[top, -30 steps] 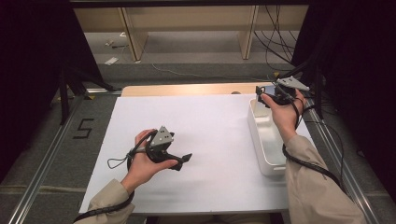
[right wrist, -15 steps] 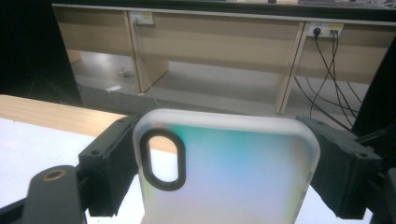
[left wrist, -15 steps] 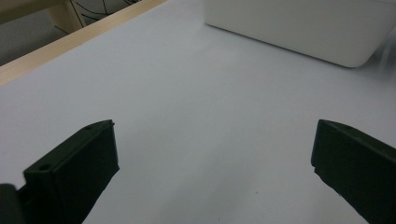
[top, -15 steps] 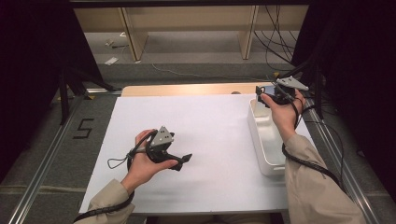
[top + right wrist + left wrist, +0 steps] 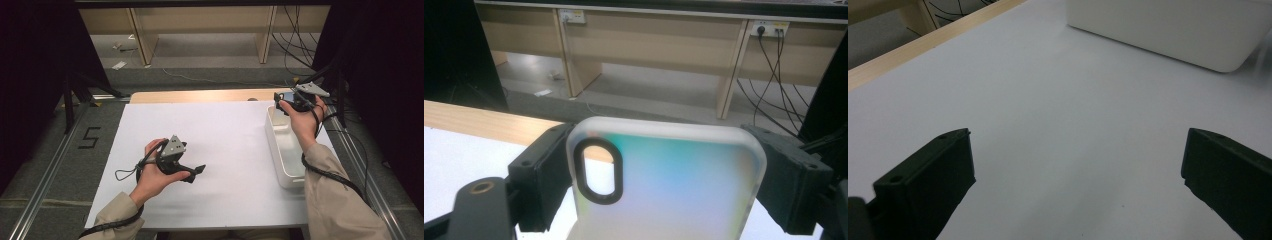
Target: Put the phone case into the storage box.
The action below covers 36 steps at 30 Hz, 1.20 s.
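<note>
White sheet (image 5: pixel 230 150) over a wooden table, dark curtains either side, shelving legs and cables on the floor behind. White bin (image 5: pixel 286 150) sits at the sheet's right edge.

Right gripper (image 5: pixel 285 102) is raised above the bin's far end, jaws clamped on the two long edges of a phone case (image 5: pixel 669 185). The case is translucent, with a colour sheen and a black-ringed camera cutout at its top left in the right gripper view. It stands upright between the jaws, top edge clear of them.

Left gripper (image 5: pixel 197 171) is low over the bare sheet mid-left, jaws spread wide, holding nothing. From the left gripper view the bin (image 5: pixel 1173 30) is well ahead of it.

Looks like the case is either going into the bin or coming out to the sheet; can't tell which from here.

For doing it well:
- keep the squeeze even, since the case is thin and flexible and will bow or pop out if over-clamped
- grip is only on the edges, so move without tilting hard
- lower until it touches before releasing, don't drop
- clear the bin wall on the way
- keep the left parked out of the path unless needed to steady the bin
</note>
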### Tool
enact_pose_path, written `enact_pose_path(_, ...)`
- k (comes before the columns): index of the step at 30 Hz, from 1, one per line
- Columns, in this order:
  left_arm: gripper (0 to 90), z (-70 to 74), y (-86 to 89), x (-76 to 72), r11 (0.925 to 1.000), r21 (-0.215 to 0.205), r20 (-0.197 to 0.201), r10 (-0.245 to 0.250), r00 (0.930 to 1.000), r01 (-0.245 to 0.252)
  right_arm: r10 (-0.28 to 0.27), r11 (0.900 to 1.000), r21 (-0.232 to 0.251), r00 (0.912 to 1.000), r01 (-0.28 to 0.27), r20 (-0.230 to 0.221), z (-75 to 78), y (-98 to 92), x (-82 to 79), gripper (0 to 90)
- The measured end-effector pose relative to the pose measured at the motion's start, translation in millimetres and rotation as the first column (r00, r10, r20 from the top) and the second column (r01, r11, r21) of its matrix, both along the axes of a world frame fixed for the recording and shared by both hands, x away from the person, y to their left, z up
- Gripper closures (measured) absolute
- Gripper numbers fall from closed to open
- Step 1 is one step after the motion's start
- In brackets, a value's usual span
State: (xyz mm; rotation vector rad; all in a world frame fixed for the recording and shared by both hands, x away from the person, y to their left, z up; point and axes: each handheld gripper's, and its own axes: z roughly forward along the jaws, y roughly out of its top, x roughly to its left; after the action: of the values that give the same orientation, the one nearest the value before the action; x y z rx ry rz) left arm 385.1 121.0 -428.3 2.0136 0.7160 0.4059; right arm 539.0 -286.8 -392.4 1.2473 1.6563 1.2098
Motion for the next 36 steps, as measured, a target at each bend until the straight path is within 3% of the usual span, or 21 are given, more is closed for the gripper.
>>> enact_pose_path(36, 0.2, -0.6, 0.2, 0.2, 1.0000, -0.003, -0.002, 0.000, 1.0000, 0.000, -0.007, 1.000, -0.014, 0.9996, 0.007, -0.025, -7.9, 3.6, 7.8, 18.5)
